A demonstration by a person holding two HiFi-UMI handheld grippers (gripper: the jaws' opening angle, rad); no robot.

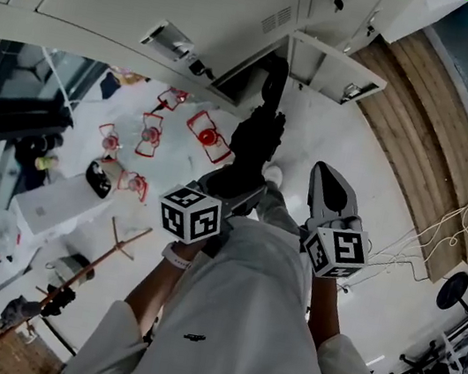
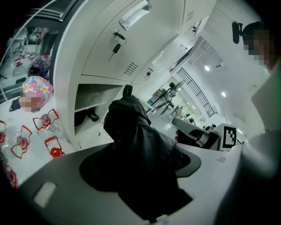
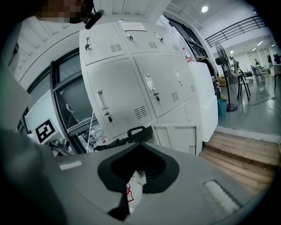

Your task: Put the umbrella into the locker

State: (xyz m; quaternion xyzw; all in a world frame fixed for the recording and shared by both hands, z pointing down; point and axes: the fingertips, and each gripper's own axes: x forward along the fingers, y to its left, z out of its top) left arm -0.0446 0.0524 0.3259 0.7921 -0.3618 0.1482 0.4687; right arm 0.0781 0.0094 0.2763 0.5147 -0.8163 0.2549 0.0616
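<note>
A folded black umbrella (image 1: 255, 141) points toward the open bottom locker (image 1: 248, 81); its looped handle leads. My left gripper (image 1: 239, 183) is shut on the umbrella's bundled cloth. In the left gripper view the umbrella (image 2: 140, 145) fills the space between the jaws of the left gripper (image 2: 145, 165), and the open locker (image 2: 94, 103) lies just beyond its tip. My right gripper (image 1: 328, 185) hovers to the right of the umbrella, shut, holding nothing. The right gripper (image 3: 140, 173) view shows the umbrella's handle (image 3: 136, 131) beside the open locker door (image 3: 175, 136).
The locker door (image 1: 331, 69) swings out to the right. Something dark (image 2: 85, 116) lies on the locker's lower shelf. Several red-and-white packets (image 1: 207, 137) are scattered on the floor at left. A wooden step (image 1: 422, 134) and loose cables (image 1: 451, 229) are at right; a wooden stand (image 1: 64, 286) at lower left.
</note>
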